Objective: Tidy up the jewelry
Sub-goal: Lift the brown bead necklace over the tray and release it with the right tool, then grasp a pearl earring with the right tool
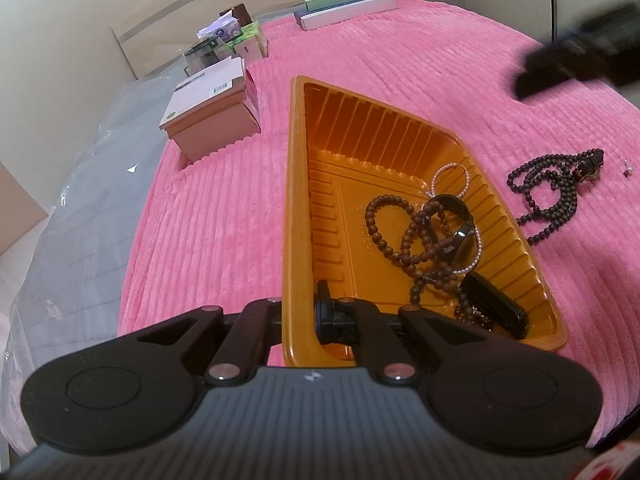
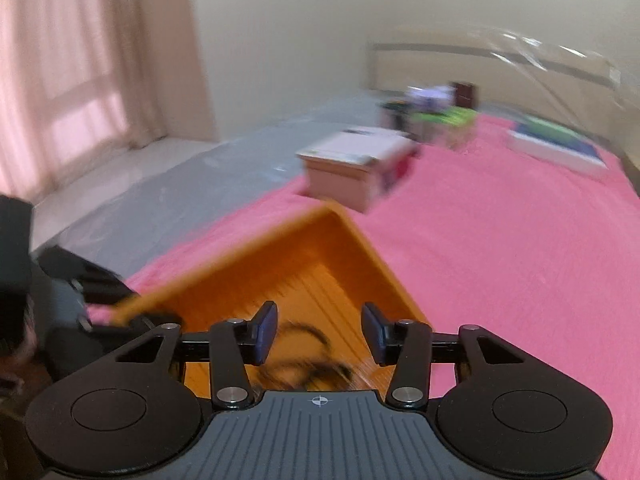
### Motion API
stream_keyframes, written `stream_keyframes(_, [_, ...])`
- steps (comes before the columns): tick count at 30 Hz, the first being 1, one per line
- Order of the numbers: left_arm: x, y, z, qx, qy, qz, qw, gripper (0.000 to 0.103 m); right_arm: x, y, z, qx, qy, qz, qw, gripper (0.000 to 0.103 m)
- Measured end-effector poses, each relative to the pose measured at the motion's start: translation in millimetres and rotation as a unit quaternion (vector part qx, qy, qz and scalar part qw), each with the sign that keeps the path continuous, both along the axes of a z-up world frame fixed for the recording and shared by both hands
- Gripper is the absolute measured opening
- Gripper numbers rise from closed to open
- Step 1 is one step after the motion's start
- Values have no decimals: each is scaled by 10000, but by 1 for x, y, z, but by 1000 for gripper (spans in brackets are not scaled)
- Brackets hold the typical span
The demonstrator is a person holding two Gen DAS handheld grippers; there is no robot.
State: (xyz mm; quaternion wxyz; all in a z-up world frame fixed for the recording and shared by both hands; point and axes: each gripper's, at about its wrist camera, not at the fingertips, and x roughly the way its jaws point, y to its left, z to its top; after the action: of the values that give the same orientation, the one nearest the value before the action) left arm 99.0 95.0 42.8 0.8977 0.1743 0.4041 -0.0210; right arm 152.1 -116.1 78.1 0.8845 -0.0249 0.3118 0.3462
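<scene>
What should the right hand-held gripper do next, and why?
Probably swing the right hand-held gripper, open and empty above the orange tray, over to the dark bead necklace lying on the pink blanket outside it. The left hand-held gripper grips the tray rim.

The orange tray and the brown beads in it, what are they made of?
The orange tray looks like thin moulded plastic: glossy, with ribbed walls. The brown beads look like wood, matte and round, though I can't be sure.
</scene>
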Motion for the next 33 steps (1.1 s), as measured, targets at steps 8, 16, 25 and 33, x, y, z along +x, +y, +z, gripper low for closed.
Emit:
stream_keyframes(8, [-1, 0, 0, -23, -19, 23, 10000, 3, -43, -120, -73, -502, 391, -1768, 9822, 47])
stream_keyframes(16, [-2, -2, 3, 13, -31, 11, 10000, 4, -65, -198, -109, -634, 602, -2826, 9553, 47])
stream_keyframes(25, [-1, -5, 3, 76, -12, 36, 10000, 4, -51, -188, -119, -604, 402, -2670, 9610, 47])
stream_keyframes(33, [0, -5, 3, 74, -5, 55, 10000, 4, -32, -170, -133, -701, 339, -2673, 9605, 38])
